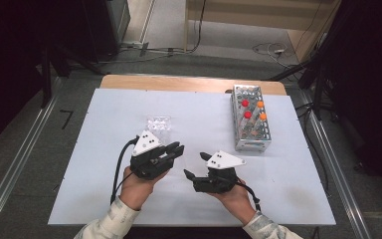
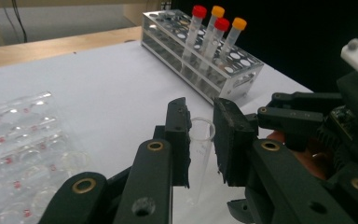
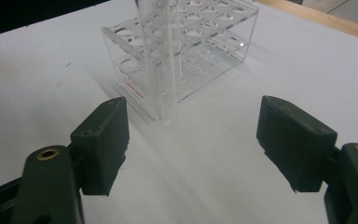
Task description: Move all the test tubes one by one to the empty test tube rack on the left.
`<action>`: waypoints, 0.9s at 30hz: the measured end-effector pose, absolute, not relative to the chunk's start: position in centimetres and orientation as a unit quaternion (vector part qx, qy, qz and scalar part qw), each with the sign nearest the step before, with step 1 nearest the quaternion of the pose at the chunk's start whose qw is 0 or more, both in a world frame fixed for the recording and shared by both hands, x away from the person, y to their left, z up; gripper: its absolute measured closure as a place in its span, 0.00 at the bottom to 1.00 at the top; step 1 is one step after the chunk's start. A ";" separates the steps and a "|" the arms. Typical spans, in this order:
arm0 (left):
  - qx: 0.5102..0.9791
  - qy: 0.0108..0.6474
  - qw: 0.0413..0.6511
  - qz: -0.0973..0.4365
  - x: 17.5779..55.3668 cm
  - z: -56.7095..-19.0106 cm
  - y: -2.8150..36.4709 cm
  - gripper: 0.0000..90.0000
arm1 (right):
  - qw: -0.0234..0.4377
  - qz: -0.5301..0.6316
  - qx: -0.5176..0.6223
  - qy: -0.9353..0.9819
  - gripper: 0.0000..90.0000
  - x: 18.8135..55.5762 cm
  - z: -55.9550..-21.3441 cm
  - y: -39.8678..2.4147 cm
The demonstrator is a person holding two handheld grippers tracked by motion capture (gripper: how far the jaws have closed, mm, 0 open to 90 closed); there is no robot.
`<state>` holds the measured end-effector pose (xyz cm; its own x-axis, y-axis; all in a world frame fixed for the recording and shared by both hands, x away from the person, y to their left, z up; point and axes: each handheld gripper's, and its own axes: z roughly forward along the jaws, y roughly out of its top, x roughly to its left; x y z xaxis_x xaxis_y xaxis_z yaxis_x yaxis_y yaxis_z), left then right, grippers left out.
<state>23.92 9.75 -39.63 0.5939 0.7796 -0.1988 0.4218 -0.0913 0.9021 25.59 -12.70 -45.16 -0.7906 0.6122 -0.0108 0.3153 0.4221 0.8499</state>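
In the left gripper view my left gripper (image 2: 200, 114) is shut on a clear, uncapped tube (image 2: 199, 154), which stands upright between the pads above the white sheet. In the high view that gripper (image 1: 177, 149) sits left of centre, just below a clear plastic rack (image 1: 158, 124). My right gripper (image 1: 196, 165) is close beside it, open, with nothing between its pads. In the right gripper view the open right gripper (image 3: 191, 116) faces the clear tube (image 3: 161, 60), which hangs a little ahead of the jaws in front of the clear rack (image 3: 191, 46).
A metal tube rack (image 1: 250, 119) stands at the right back of the white sheet (image 1: 104, 149). It holds two red-capped and two orange-capped tubes (image 2: 214, 28). The wooden table edge (image 1: 189, 82) runs along the back. Cables trail from both grippers toward the person.
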 end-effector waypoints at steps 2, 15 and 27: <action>0.717 0.420 0.529 0.173 23.9 -39.3 10.3 0.85 | 0.163 0.458 0.282 0.827 0.27 25.6 -45.1 -12.8; 0.690 0.447 0.527 0.215 24.1 -38.0 13.4 0.85 | 0.170 0.457 0.288 0.824 0.27 25.7 -45.2 -13.0; 0.694 0.457 0.502 0.240 24.7 -38.6 13.6 0.85 | 0.173 0.456 0.290 0.823 0.27 25.8 -45.2 -13.1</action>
